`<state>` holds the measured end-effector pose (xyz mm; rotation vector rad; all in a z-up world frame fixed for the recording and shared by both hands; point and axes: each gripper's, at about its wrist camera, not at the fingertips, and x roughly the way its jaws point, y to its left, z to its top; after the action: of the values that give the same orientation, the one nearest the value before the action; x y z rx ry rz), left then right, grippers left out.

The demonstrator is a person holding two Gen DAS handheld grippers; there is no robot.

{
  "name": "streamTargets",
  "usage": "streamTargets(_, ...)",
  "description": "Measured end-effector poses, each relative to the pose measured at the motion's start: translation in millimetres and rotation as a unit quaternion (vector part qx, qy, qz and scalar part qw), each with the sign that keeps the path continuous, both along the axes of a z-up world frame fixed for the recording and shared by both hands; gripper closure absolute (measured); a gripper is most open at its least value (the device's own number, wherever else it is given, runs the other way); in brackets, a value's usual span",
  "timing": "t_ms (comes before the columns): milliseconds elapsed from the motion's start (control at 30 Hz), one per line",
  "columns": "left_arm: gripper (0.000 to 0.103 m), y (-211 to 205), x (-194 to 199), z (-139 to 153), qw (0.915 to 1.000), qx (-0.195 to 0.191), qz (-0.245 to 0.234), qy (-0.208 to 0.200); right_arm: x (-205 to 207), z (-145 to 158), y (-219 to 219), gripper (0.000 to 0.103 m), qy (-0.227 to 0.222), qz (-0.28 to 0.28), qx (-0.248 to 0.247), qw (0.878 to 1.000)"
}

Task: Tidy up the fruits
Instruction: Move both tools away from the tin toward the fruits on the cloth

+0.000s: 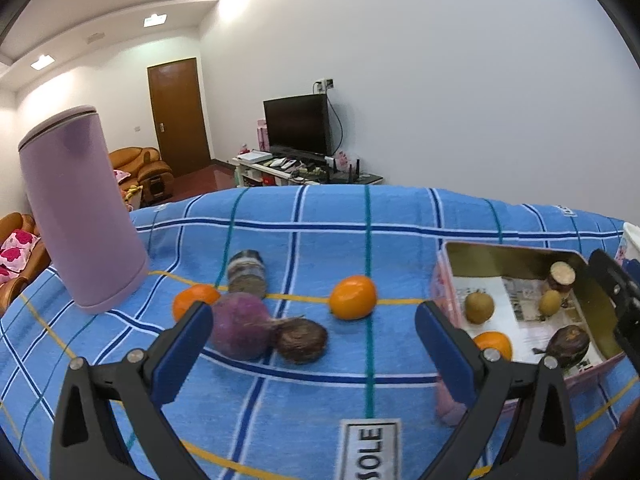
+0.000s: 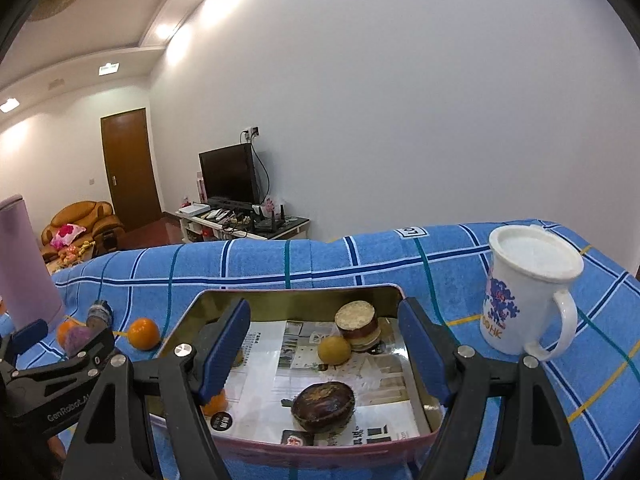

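On the cloth (image 1: pixel 320 240), the tin (image 1: pixel 600 304) sat right of 2 oranges (image 1: pixel 353 297), a fruit (image 1: pixel 240 326) and a husk (image 1: pixel 302 340). The cylinder (image 1: pixel 80 216) stood left. The mug (image 2: pixel 528 292) stood right of the tin.

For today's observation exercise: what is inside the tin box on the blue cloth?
Inside the tin box, on printed paper: a dark brown fruit, a yellowish fruit, a small jar and an orange. The right gripper hides part of the left side.
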<state>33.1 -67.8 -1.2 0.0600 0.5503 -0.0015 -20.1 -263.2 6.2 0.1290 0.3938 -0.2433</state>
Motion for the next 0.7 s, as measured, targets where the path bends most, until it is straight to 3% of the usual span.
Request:
streamTargets(233, 0.0, 19, 2, 0, 0.9997, 0.019, 0.014, -0.009, 1, -1, 17, 0.025, 0.01, 0.007, -0.008, 1.0)
streamTargets(700, 0.0, 66, 13, -5, 0.999, 0.018, 0.042, 0.002, 15, -4, 66, 0.025, 0.03, 0.048, -0.023, 0.998)
